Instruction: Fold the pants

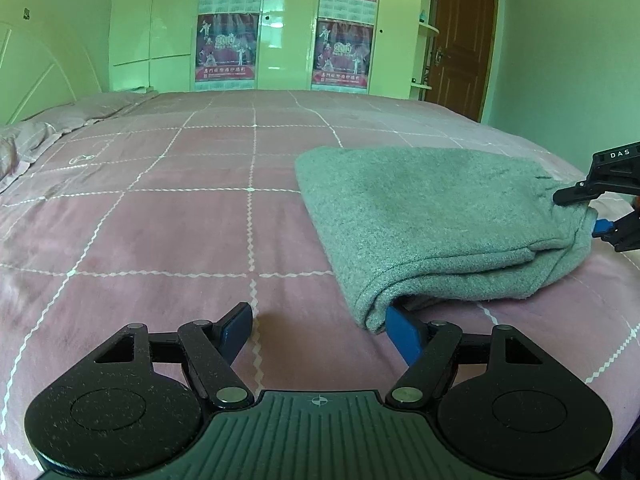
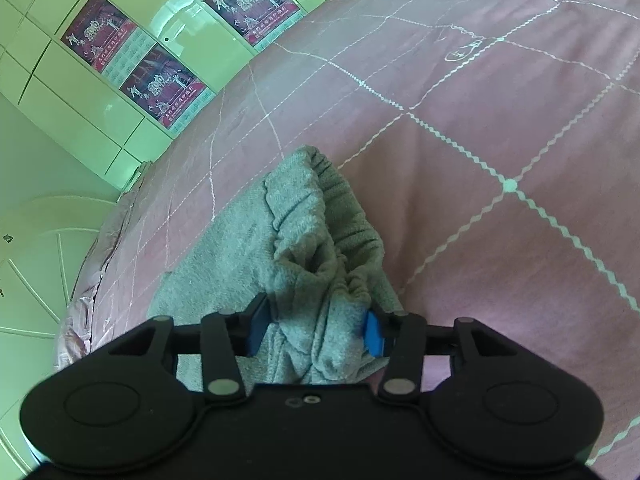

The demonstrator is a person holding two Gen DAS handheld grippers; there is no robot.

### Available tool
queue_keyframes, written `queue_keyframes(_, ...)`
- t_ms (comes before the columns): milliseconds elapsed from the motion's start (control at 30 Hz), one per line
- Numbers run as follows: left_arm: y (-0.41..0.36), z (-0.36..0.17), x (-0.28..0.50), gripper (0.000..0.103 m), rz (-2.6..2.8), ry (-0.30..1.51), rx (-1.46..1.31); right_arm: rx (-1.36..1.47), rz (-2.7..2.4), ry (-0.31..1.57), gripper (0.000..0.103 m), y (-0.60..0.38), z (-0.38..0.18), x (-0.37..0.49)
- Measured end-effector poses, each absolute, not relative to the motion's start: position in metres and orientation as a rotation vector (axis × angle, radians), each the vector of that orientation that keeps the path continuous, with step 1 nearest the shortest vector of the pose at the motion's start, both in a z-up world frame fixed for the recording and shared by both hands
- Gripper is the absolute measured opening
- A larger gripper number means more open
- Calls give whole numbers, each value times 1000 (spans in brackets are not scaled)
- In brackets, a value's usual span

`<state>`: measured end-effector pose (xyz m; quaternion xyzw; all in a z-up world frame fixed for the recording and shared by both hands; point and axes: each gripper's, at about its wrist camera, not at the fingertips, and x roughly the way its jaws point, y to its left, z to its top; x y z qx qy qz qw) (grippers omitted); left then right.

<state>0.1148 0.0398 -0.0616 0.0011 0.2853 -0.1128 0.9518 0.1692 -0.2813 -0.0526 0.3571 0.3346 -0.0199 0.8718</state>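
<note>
Pink quilted cover with white zigzag grid lines spreads over the bed (image 1: 160, 220), before a pale green wardrobe (image 1: 288, 28) bearing posters (image 1: 226, 48) printed "2010". Grey pants (image 1: 420, 216), folded into a thick pad, lie on the bed's near right part. Left tool (image 1: 320, 328) stands spread, its right blue finger tucked under the pants' near corner. Right tool (image 2: 316, 328), marked "DAS", pinches the gathered waistband (image 2: 352, 284) bunch.
</note>
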Motion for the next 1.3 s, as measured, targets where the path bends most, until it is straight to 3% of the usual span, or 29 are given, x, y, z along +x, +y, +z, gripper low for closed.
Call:
queue_keyframes(100,40,-62,118,73,-230,584,3,732,-44,699,40,-279,-53,170)
queue_keyframes(267,39,-63,121,73,-231,586,3,672,-9,646,24,-273,-42,164)
queue_keyframes(667,22,-63,133,73,-140,600,26,480,360,363,19,-195,86,169)
queue_keyframes(733,43,-67,136,74,-105,602,-91,481,385,309,19,-199,99,165)
queue_keyframes(800,52,-68,135,74,-97,596,-144,454,342,302,19,-210,91,166)
queue_keyframes(867,54,-72,132,74,-66,582,-163,478,228,370,20,-238,43,179)
queue_keyframes(967,59,-82,132,75,-55,583,-210,807,27,702,20,-300,-74,205)
queue_keyframes(1000,57,-83,132,77,-57,577,-199,924,65,629,20,-314,-92,192)
queue_keyframes(1300,58,-86,134,78,-62,584,-184,879,91,603,23,-315,-89,188)
